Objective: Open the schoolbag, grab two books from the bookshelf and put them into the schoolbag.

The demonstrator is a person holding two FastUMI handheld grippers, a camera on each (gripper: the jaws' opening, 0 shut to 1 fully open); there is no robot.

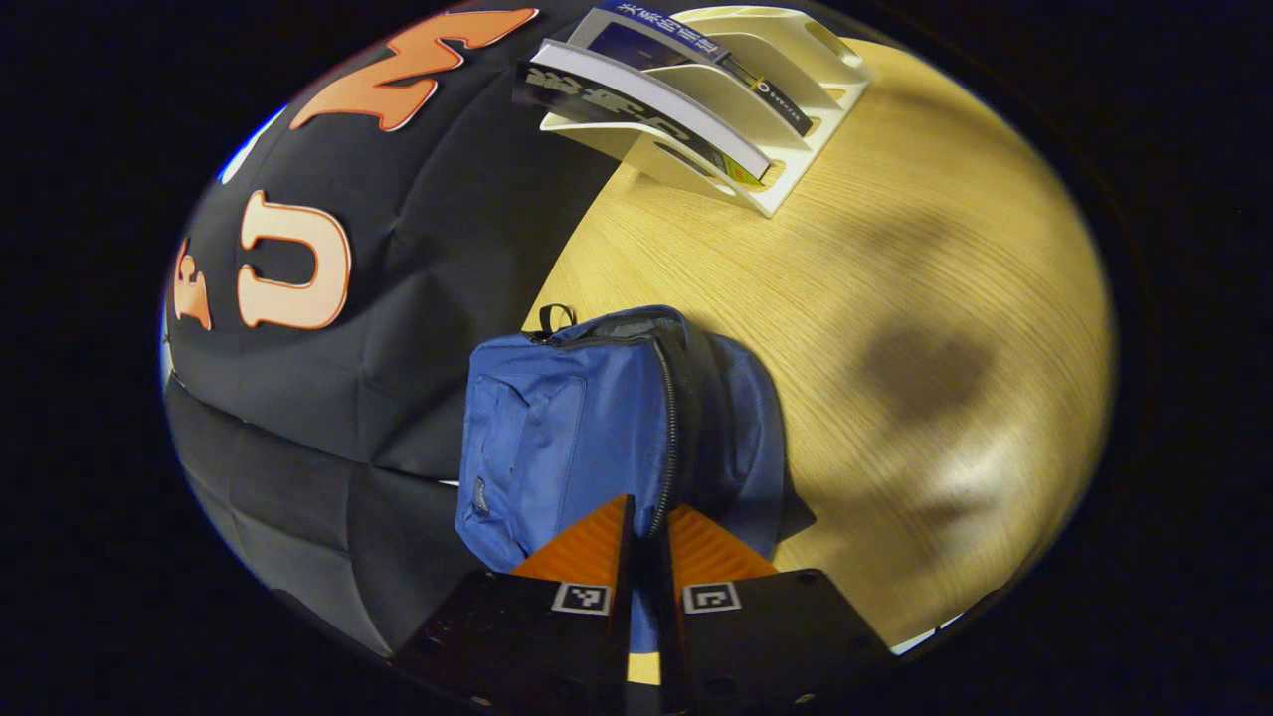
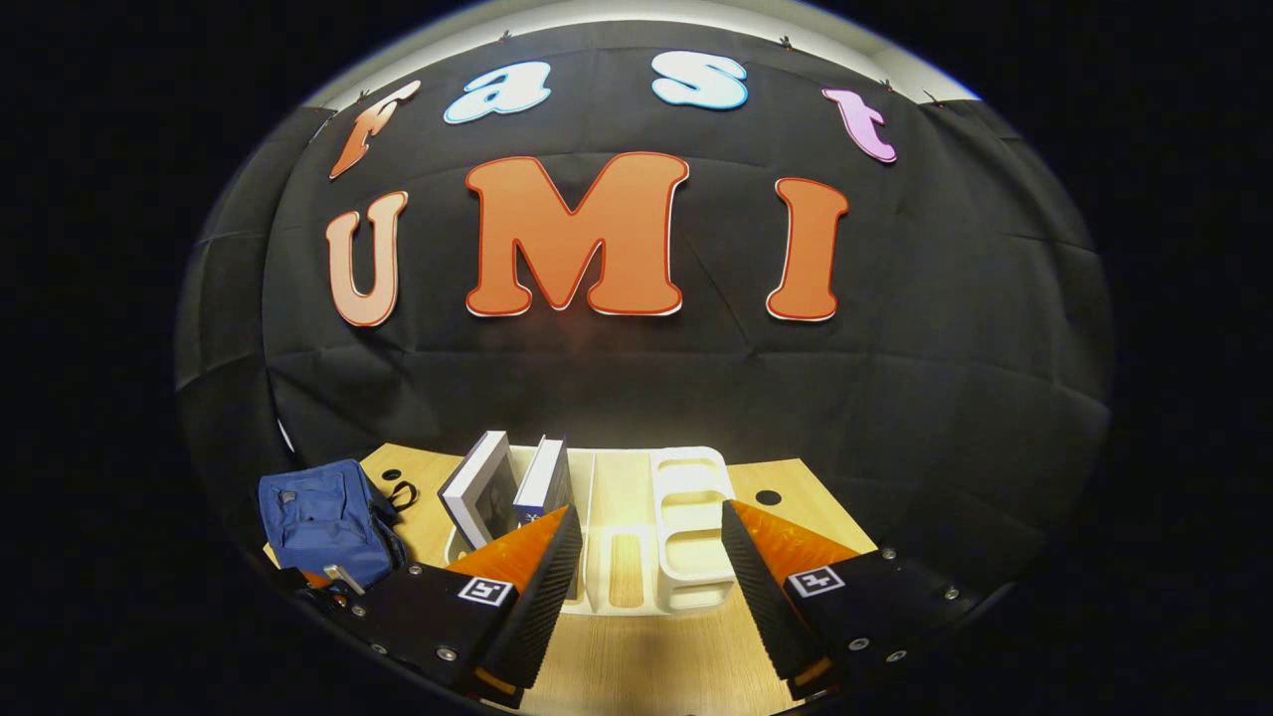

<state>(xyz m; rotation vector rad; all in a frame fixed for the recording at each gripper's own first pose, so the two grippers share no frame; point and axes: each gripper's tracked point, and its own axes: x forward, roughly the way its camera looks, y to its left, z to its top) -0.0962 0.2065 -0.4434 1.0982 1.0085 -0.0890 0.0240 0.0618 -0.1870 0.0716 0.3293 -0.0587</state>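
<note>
The right gripper point(image 2: 651, 542) hung with its jaws wide apart before the white bookshelf point(image 2: 686, 527) on the wooden table point(image 2: 636, 656). Two books point(image 2: 507, 487) leaned in the shelf at eleven o'clock; the blue schoolbag point(image 2: 323, 522) sat at nine.

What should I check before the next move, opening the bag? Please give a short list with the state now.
1. Bag upright on table: ok.
2. Zipper closed, so not opened yet: ok.
3. Left gripper at the zipper, fingers nearly together: ok.
4. Zipper pull held between the fingers: cannot tell.
5. Two books in the shelf: ok.
6. Right gripper open, facing the shelf: ok.
</note>
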